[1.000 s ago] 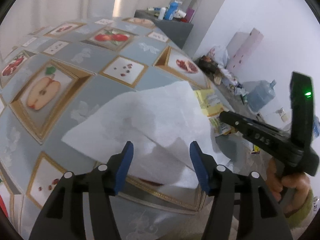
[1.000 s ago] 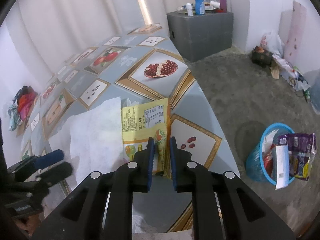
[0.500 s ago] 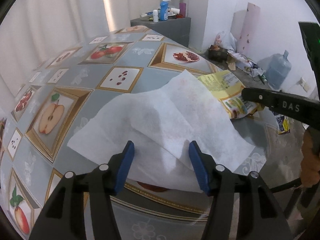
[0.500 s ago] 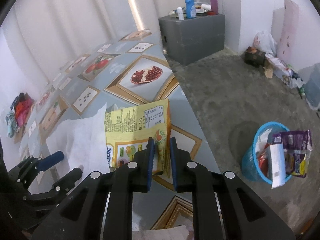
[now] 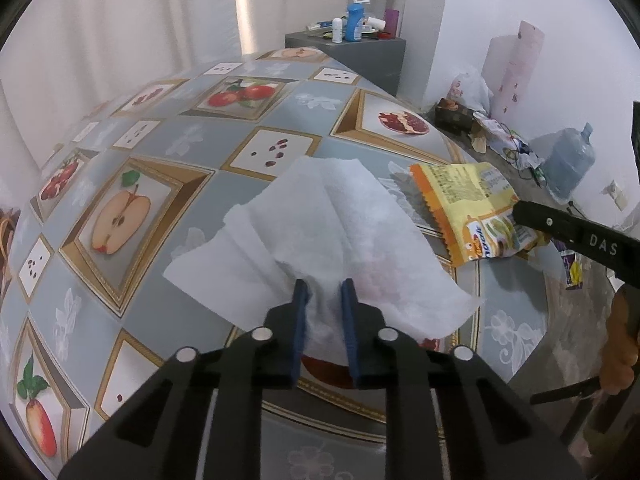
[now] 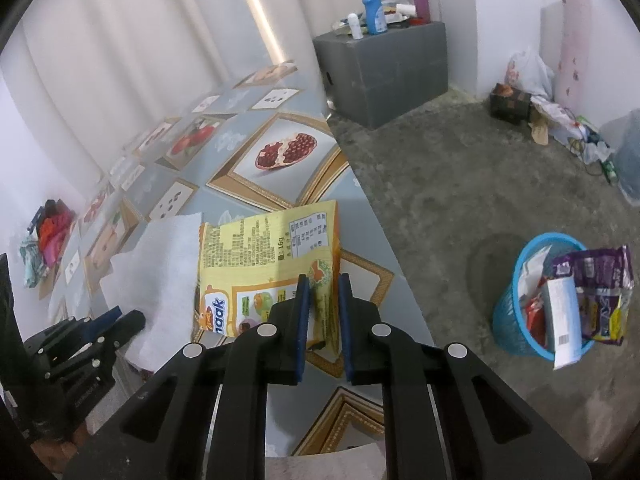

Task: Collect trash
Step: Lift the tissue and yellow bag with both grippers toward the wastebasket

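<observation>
A white tissue [image 5: 332, 220] lies on the fruit-print table [image 5: 160, 152]. My left gripper [image 5: 324, 284] has its jaws closing on the tissue's near edge, and the paper is bunched between the blue pads. My right gripper [image 6: 323, 278] holds a yellow snack wrapper [image 6: 264, 248] by its lower corner, its jaws still closing a little. The wrapper hangs tilted just above the table's right edge, beside the tissue [image 6: 160, 264]. In the left wrist view the wrapper [image 5: 464, 200] sticks out from the right gripper [image 5: 520, 212]. The left gripper [image 6: 120, 318] shows at the lower left of the right wrist view.
A blue basket [image 6: 508, 320] stuffed with wrappers stands on the concrete floor, right of the table. A grey cabinet [image 6: 392, 68] with bottles sits at the back. Bags and boxes [image 6: 540, 112] and a water jug [image 5: 568, 164] line the right wall. A hand [image 5: 620, 352] grips the right tool.
The left jaws went from wide apart to pinched on the tissue, which has crumpled toward them. The right gripper has lifted the wrapper clear of the tissue and off the table.
</observation>
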The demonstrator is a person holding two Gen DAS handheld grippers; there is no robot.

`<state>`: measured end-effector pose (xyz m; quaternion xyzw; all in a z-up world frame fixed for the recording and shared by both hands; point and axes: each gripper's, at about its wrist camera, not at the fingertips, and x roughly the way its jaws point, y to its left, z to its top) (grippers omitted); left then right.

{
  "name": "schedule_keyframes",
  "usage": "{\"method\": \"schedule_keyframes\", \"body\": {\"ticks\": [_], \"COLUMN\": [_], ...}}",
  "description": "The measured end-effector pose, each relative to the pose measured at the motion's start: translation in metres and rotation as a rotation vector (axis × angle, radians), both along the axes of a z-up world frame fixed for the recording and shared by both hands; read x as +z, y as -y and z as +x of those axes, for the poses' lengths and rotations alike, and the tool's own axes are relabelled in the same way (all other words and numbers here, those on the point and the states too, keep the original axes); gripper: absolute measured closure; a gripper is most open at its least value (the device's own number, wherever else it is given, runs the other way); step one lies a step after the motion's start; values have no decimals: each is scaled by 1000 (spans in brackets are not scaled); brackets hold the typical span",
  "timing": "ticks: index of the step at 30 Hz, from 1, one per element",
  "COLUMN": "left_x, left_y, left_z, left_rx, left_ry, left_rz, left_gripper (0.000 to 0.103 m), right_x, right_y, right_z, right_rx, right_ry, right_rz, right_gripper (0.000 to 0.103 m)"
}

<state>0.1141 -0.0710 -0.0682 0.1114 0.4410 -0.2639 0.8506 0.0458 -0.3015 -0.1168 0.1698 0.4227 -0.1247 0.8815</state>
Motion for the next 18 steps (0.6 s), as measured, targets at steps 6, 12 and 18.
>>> {"method": "schedule_keyframes", "body": {"ticks": [6,12,18], "left_x": [1,1,5], "left_y": [-2,-3,-7], "left_z": [1,0,0], "left_rx": [6,11,20], "left_ry": [-2,9,28], "left_rz": [-2,1,3], "left_gripper": [92,93,93], "right_x": [0,3,5], "right_y": [-1,-3,-4], "right_z": [0,1,1], "right_rx": [3,7,10], "right_ry": [0,3,7], "right_rz": [-7,-20,-33], "right_gripper": [93,95,96]}}
